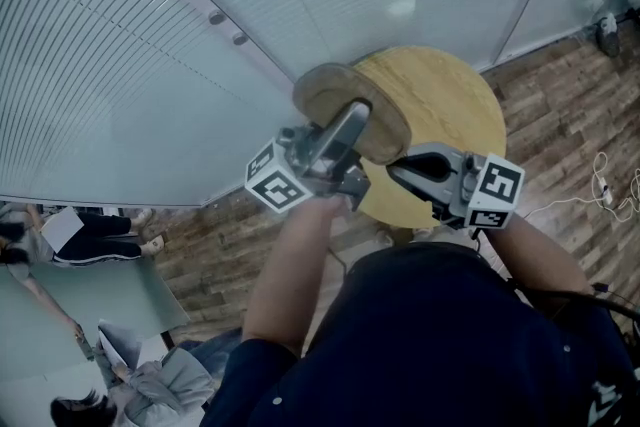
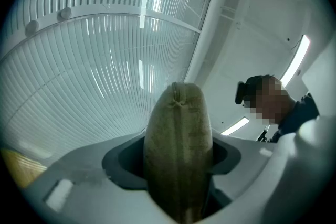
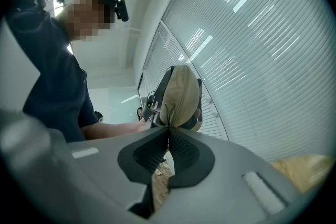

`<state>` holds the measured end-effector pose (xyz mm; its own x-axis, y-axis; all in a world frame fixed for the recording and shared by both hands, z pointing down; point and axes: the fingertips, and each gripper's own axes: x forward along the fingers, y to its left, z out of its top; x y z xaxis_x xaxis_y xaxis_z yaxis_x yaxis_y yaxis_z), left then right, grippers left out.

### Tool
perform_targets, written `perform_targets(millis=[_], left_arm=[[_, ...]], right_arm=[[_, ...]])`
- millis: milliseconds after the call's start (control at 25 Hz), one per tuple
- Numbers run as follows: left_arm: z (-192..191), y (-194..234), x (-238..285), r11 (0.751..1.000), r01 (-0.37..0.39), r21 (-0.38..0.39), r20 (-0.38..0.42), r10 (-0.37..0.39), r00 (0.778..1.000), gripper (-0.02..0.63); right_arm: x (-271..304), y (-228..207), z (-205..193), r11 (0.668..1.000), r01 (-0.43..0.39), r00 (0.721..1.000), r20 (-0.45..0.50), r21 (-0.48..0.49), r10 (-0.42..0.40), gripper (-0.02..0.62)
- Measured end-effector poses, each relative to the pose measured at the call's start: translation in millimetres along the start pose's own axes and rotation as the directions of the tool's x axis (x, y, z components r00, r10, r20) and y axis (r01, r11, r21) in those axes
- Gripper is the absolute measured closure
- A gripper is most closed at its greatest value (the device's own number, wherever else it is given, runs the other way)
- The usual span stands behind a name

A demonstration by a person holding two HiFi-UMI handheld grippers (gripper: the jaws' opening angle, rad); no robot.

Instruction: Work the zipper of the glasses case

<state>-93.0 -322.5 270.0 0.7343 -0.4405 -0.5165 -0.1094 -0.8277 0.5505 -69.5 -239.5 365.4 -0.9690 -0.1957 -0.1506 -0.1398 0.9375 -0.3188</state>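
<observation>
Glasses case (image 1: pixel 350 110) is up in the air over the left edge of the round counter (image 1: pixel 455 100), not resting on it. Left gripper (image 2: pixel 178 165) has its fingers (image 2: pixel 123 162) clamped across the case's body, zipper (image 2: pixel 177 98) facing outward. Right gripper (image 3: pixel 169 131) is pinched fully together at the case's end, probably on the zipper pull, which is too thin to confirm. The case looks light, fabric-skinned, slightly squashy: grip the body, tug the pull gently. Free air all round; window blinds (image 1: pixel 150 35) stand well behind.

Your left gripper's (image 2: pixel 178 162) jaws hide the glasses case's (image 2: pixel 178 113) near end. At your right gripper's (image 3: pixel 168 126) tips, any zipper pull is too small to tell.
</observation>
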Motion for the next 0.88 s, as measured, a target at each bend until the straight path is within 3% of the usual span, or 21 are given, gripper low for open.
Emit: perform_targets(millis=[200,320,560,720,880], left_arm=[[-4.1,3.9,-2.4,1.0,-0.024,0.015,-0.016,0.024,1.0,0.307],[-4.9,7.9,-6.0,0.998,-0.049,0.025,-0.021,0.05,0.999,0.307],[-10.6,17.2,-24.6,0.984,-0.122,0.129,-0.097,0.135,0.986,0.305],[-21.4,30.7,-40.8,0.948,-0.203,0.244,-0.165,0.246,0.955,0.305],[-35.8,50.8,-58.8,0.887,-0.238,0.395,-0.253,0.354,0.9,0.305]], right_arm=[[-5.0,-1.7,-5.3,1.0,0.014,0.999,-0.038,-0.009,-0.014,0.577],[-14.3,-3.3,-6.4,1.0,0.009,0.999,-0.048,0.008,-0.008,0.487],[-30.1,-18.0,-7.3,0.997,0.082,0.996,-0.047,0.003,-0.081,0.459],[-47.9,-40.0,-4.0,0.98,0.199,0.979,-0.051,-0.01,-0.2,0.459],[-67.8,-79.7,-2.1,0.929,0.369,0.927,-0.064,-0.017,-0.37,0.459]])
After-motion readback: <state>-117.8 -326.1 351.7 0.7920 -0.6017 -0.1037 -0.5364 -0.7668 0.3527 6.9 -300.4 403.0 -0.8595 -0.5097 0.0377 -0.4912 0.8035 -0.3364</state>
